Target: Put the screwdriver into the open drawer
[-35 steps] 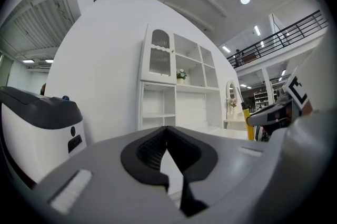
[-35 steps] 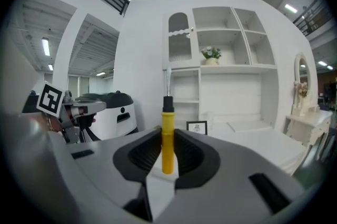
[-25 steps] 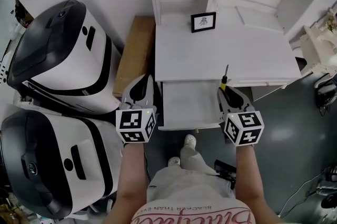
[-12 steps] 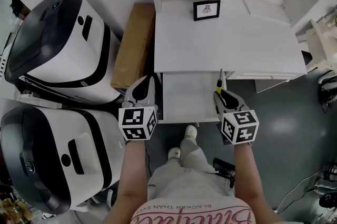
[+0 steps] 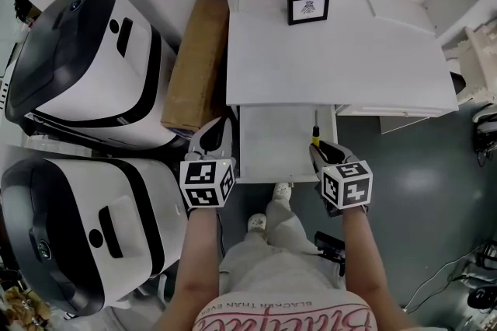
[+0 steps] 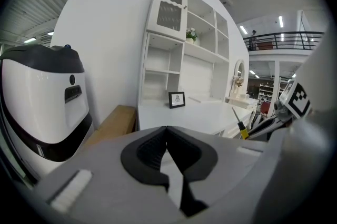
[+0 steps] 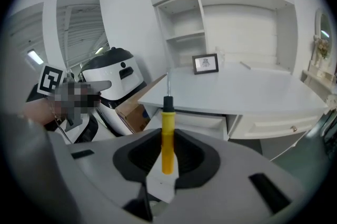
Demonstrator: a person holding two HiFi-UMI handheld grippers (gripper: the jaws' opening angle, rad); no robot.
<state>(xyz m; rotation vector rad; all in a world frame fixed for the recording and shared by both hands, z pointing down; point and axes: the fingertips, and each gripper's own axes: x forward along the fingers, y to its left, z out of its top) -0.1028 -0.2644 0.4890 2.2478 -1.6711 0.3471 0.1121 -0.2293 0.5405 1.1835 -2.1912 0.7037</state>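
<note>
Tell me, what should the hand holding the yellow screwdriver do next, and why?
Probably lower it and ease it a little left, down into the open drawer. The right gripper is shut on the screwdriver by its yellow handle. The shaft points ahead near the drawer's right side, and the drawer's floor looks bare, so there seems to be room to lay it down.

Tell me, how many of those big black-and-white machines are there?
2 machines. One stands left of the white desk, beside the brown box; the other sits next to the first, closer to the camera. Others may lie out of view.
</note>
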